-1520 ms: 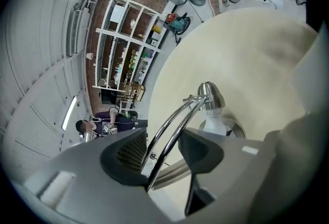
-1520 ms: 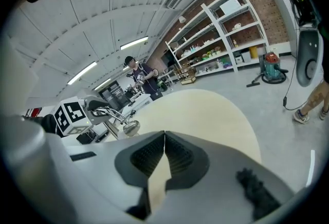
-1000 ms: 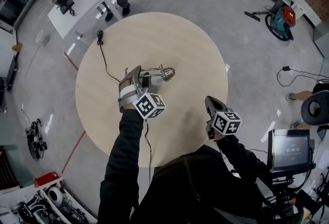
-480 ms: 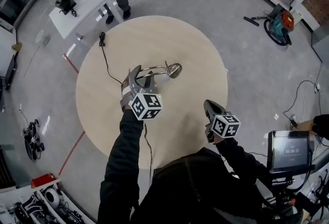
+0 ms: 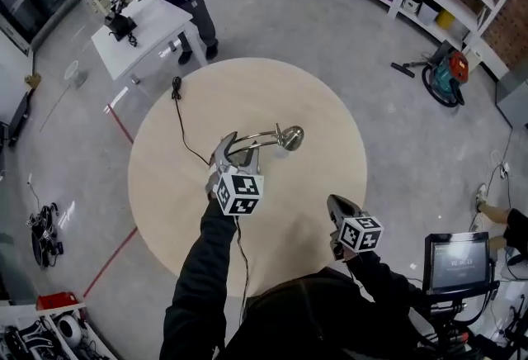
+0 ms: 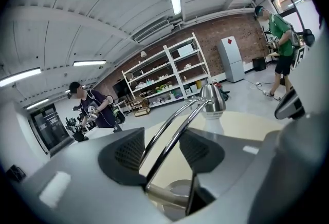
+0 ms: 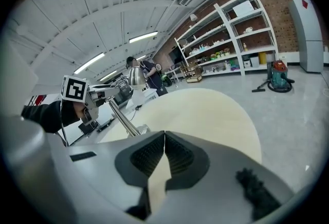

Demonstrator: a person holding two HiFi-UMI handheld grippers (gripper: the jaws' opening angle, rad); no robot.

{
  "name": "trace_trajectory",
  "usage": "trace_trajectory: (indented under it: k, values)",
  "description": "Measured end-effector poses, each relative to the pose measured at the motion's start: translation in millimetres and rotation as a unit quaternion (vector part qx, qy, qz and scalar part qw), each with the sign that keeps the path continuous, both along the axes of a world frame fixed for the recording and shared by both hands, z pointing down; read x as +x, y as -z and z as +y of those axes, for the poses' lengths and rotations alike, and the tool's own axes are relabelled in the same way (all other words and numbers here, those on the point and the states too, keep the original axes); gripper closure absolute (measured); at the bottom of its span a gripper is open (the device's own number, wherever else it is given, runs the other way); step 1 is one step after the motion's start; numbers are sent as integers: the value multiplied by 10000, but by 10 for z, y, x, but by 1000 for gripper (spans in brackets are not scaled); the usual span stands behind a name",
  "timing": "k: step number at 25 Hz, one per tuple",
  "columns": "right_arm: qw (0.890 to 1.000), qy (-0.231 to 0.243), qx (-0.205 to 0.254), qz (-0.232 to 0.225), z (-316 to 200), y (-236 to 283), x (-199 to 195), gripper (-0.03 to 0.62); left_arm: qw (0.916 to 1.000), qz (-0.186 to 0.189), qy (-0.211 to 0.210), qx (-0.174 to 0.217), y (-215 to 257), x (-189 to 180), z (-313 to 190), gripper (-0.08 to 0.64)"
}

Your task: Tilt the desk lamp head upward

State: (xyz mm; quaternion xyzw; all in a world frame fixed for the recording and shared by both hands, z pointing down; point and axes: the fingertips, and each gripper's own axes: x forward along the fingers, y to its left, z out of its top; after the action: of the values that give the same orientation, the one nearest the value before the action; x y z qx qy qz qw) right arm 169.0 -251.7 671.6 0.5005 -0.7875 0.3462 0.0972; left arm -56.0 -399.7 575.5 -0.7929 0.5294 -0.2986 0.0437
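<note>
A chrome desk lamp stands near the middle of the round wooden table (image 5: 313,102). Its twin-rod arm (image 5: 262,137) reaches right to the small bell-shaped head (image 5: 290,136). My left gripper (image 5: 234,149) is over the lamp's base end. In the left gripper view the arm (image 6: 172,135) runs between the two pads up to the head (image 6: 212,100). These jaws have just been opening, and the pads stand off the rods. My right gripper (image 5: 336,205) hovers shut and empty over the table's near right. Its view shows the lamp (image 7: 121,115) off to the left.
A black cable (image 5: 183,123) trails from the lamp to the table's far left edge. A person works at a white table (image 5: 136,28) at the back left. Shelves and a vacuum cleaner (image 5: 445,73) stand at the back right, and a monitor on a stand (image 5: 455,263) is at my right.
My left gripper has rolled and risen a little at the lamp arm, and its jaws have spread. The lamp head now sits farther out to the right of that gripper. The right gripper has barely moved.
</note>
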Motion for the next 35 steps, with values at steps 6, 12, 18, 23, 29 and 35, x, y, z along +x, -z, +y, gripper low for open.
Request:
trace_trajectory:
  k: [6, 12, 18, 23, 29, 35]
  values:
    - [9998, 117, -20, 146, 152, 20, -21, 586, 9975, 650, 73, 277, 61, 19, 51, 342]
    - [9993, 277, 28, 236, 260, 95, -175, 586, 9883, 1461, 85, 424, 204, -51, 51, 341]
    - [9988, 306, 15, 391, 346, 108, -247, 586, 9778, 2027, 57, 525, 239, -96, 20, 331]
    - [9985, 260, 73, 486, 393, 194, -330, 586, 9673, 2459, 35, 627, 367, -189, 21, 331]
    - [9982, 157, 82, 577, 455, 246, -353, 586, 9553, 2893, 79, 605, 358, -199, -20, 328]
    - [9975, 124, 145, 681, 485, 294, -353, 586, 9284, 3653, 228, 649, 491, -324, -40, 331]
